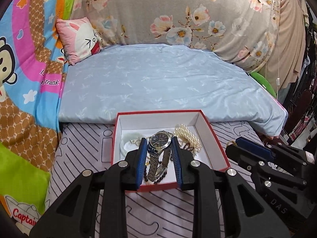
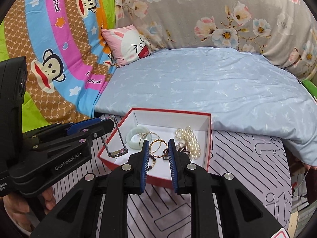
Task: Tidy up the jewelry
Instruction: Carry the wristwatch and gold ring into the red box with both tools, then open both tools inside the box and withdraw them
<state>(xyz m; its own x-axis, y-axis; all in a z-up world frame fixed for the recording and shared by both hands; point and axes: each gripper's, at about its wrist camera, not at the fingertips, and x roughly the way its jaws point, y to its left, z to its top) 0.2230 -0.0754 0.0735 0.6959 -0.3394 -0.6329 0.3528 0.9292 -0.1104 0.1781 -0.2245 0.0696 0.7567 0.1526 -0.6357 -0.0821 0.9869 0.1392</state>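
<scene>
Gripping steel watch point(image 1: 159, 148) in left gripper point(image 1: 159, 159), lifted over red box point(image 2: 126, 117) near-left corner. Right gripper point(image 2: 158, 158) clamped on gold bangles point(image 2: 157, 146), above box's near edge. Pearls point(image 2: 189, 138) along right wall.

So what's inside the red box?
A pale green bangle, a pearl strand and dark beads lie inside the red box. The right gripper, shut on gold bangles, covers the box's near floor, so anything there is hidden.
</scene>
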